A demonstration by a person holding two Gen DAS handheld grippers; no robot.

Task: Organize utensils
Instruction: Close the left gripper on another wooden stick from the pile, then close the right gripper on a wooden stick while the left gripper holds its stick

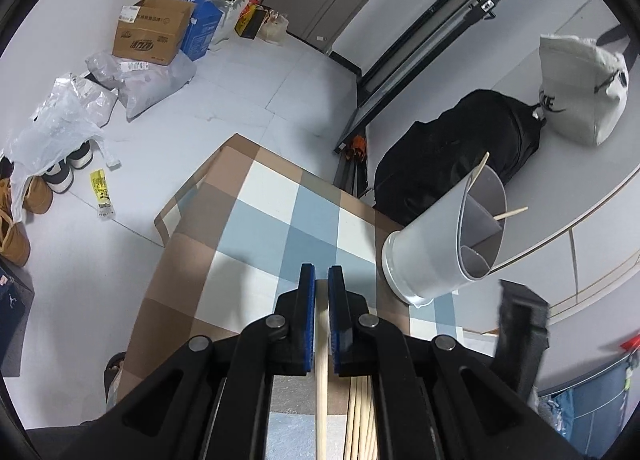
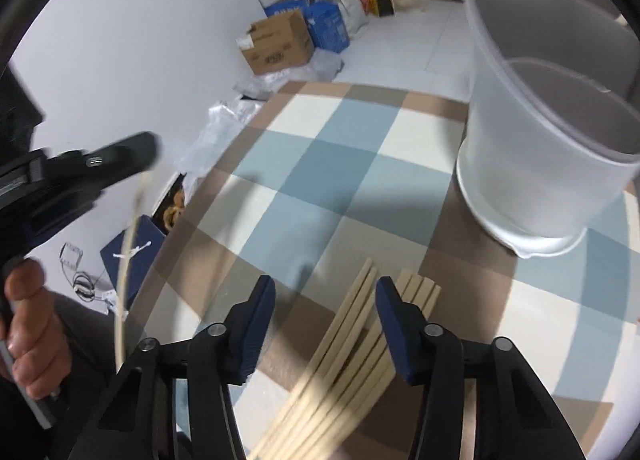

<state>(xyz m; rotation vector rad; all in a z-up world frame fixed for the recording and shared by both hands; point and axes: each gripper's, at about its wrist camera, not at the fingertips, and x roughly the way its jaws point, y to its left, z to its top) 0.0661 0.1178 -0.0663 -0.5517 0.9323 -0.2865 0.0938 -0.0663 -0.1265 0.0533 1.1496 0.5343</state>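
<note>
One chopstick (image 1: 322, 360) is clamped in the left gripper (image 1: 322, 280), jaws together on it, its long axis running along the jaws toward the camera. The right gripper (image 2: 326, 292) is held over the chopstick pile (image 2: 348, 344) on the checked bench (image 2: 320, 164), jaws apart, nothing pinched yet. The pile's long axes are aimed roughly at the white holder (image 2: 548, 128), which stands on the bench. Risk: several sticks caught at once, or fanned and rolled off the bench edge, because they lie touching.
</note>
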